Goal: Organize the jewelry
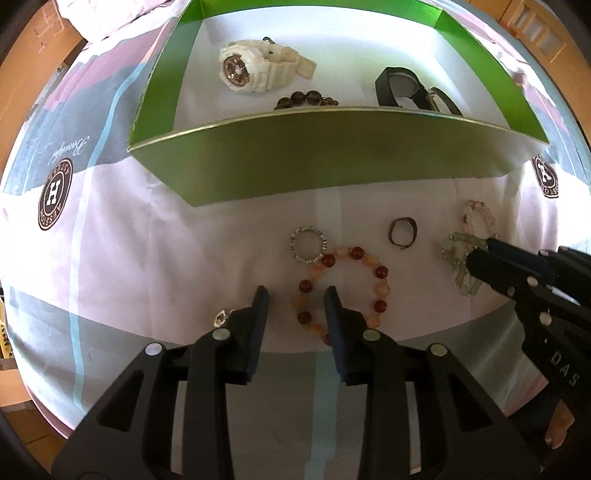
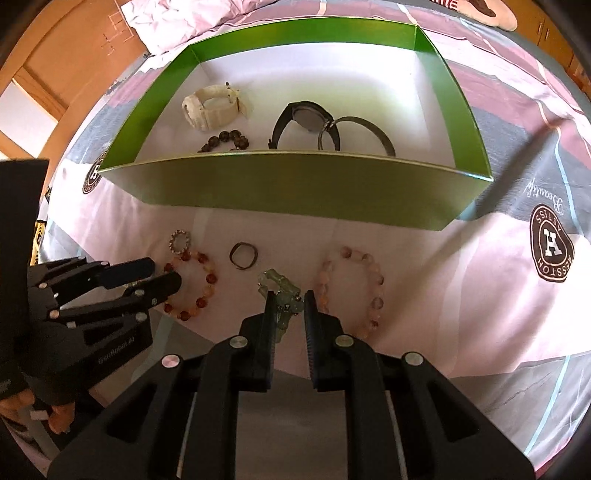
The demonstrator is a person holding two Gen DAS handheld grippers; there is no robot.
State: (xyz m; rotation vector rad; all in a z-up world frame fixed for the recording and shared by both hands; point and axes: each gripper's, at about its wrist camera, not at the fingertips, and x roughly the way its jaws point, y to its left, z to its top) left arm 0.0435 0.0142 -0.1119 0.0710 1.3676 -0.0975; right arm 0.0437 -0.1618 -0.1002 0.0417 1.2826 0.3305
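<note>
A green box (image 1: 332,155) (image 2: 295,184) on the bedsheet holds a white watch (image 1: 255,66) (image 2: 210,107), a black watch (image 1: 402,86) (image 2: 306,116) and dark beads (image 1: 306,99) (image 2: 225,140). In front lie a red-orange bead bracelet (image 1: 380,273) (image 2: 207,291), a silver ring (image 1: 308,244) (image 2: 180,240), a dark ring (image 1: 402,232) (image 2: 242,255), a pale green piece (image 1: 458,251) (image 2: 275,280) and a pink bracelet (image 1: 480,214) (image 2: 369,280). My left gripper (image 1: 297,295) (image 2: 162,273) is open over the red bracelet's left side. My right gripper (image 2: 290,295) (image 1: 480,251) is open around the green piece.
The bedsheet has brown round logos (image 1: 55,194) (image 2: 552,247). A crumpled white cloth (image 2: 177,22) lies behind the box. A small clear piece (image 1: 221,318) lies by my left finger. Wooden furniture (image 2: 55,62) surrounds the bed.
</note>
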